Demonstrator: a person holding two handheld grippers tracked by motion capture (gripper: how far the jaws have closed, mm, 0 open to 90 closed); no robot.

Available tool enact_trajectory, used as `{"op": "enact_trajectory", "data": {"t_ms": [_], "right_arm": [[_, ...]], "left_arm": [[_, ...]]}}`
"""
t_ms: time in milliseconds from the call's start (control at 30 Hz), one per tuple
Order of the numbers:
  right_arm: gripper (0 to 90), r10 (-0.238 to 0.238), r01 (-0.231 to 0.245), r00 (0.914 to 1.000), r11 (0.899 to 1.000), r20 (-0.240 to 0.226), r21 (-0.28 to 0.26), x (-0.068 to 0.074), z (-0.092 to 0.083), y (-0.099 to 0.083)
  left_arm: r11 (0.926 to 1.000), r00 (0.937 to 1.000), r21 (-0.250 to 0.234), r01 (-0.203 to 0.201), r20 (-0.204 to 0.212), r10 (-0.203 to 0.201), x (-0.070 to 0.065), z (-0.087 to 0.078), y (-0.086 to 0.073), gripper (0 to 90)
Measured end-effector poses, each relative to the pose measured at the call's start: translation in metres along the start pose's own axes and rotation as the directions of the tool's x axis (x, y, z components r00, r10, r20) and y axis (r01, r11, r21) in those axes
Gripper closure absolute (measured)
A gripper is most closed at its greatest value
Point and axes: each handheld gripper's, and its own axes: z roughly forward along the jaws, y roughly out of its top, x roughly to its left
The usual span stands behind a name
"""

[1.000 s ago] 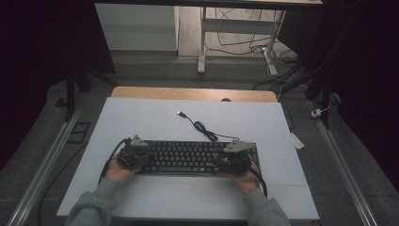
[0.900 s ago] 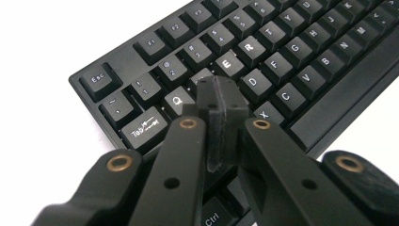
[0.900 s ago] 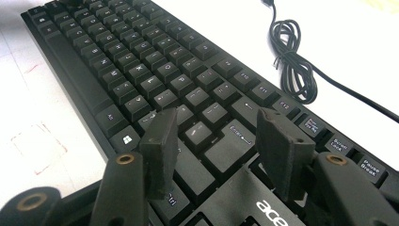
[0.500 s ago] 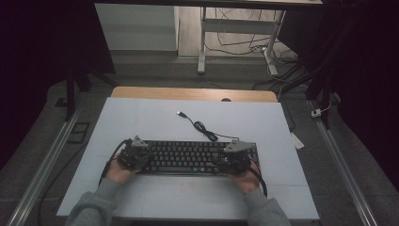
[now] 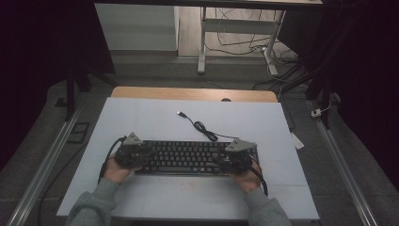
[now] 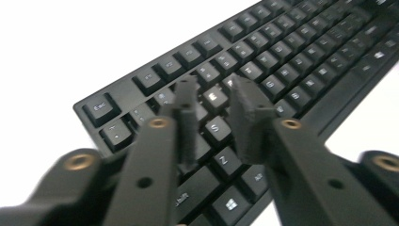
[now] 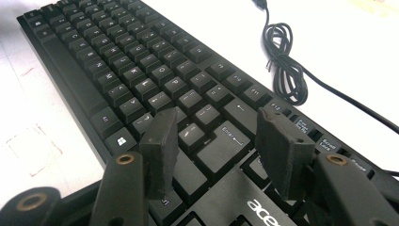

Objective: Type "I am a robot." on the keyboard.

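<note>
Keyboard (image 5: pixel 186 157), black and full-sized, lay flat across the near middle of the pale bench (image 5: pixel 141 117), its long side running left to right before the person. In the high view both of its ends were covered: the left claw (image 5: pixel 141 153) sat over the left end and the right claw (image 5: pixel 225 161) over the right end, so the outer keys there could not be seen, and the dim light left the key legends unreadable from above. The person's hands and grey sleeves were cut off by the lower edge of that picture. In the left claw view the left claw (image 6: pixel 214 106) had just been opening; its jaws stood apart with nothing between them, hovering over the keys around S and Z, though blur made it impossible to tell whether the tips touched a key. The keyboard's (image 6: pixel 263 61) far end ran out of that frame at the top right. In the right claw view the right claw (image 7: pixel 219 141) was spread, gripping nothing, its jaws standing either side of the Enter key (image 7: pixel 225 141); their lower parts hid the keys just beneath them. The keyboard (image 7: pixel 141 61) carried a maker's name cut off at the bottom edge. Its black cable (image 5: pixel 200 126) lay loosely coiled on the bench behind it, the plug (image 5: pixel 180 113) lying free; in the right claw view the cable (image 7: pixel 284 70) ran off the top and right edges.
</note>
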Motion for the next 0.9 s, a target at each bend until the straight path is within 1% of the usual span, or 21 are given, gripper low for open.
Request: {"op": "enact_trajectory", "data": {"t_ms": [67,167,200,267,400,533,700,800,900], "right_arm": [[49.4,-0.001,0.001,1.0000,1.000,0.002,0.001,-0.0005,-0.0004,0.0000],[49.3,0.001,-0.001,1.0000,1.000,0.003,0.001,-0.0010,-0.0006,-0.0002],[49.3,0.002,-0.002,1.0000,1.000,0.003,0.001,-0.0012,-0.0007,-0.0002],[49.3,0.003,-0.003,1.0000,1.000,0.003,-0.001,-0.0014,-0.0006,-0.0003],[49.2,-0.003,0.003,1.0000,1.000,0.002,0.001,-0.0009,-0.0001,-0.0001],[49.2,-0.001,0.001,1.0000,1.000,0.001,-0.002,-0.0010,-0.0003,-0.0001],[49.1,-0.003,0.003,1.0000,1.000,0.003,-0.003,-0.0005,-0.0010,0.0007],[48.9,-0.003,0.003,1.0000,1.000,0.003,-0.007,-0.0010,-0.0019,0.0011],[48.9,0.004,-0.004,1.0000,1.000,0.003,-0.004,-0.0014,-0.0017,0.0011]], "left_arm": [[1.0000,1.0000,-0.007,0.005,0.008,-0.005,0.0001,-0.0006,0.0005,57.9],[0.9998,0.9997,-0.011,0.019,0.013,-0.018,0.0003,-0.0012,0.0015,43.8],[0.9996,0.9996,-0.016,0.023,0.015,-0.023,0.0001,-0.0014,0.0017,40.5],[0.9993,0.9995,-0.024,0.029,0.018,-0.028,-0.0003,-0.0028,0.0022,36.2],[0.9985,0.9993,-0.048,0.028,0.027,-0.026,-0.0016,-0.0068,0.0041,28.6],[0.9981,0.9991,-0.055,0.029,0.032,-0.027,-0.0029,-0.0081,0.0054,26.0],[0.9982,0.9987,-0.055,0.024,0.047,-0.022,-0.0046,-0.0093,0.0058,25.3],[0.9989,0.9989,-0.046,0.009,0.046,-0.007,-0.0076,-0.0091,0.0075,25.0],[0.9992,0.9988,-0.041,0.003,0.050,-0.001,-0.0095,-0.0085,0.0085,24.9]]}}
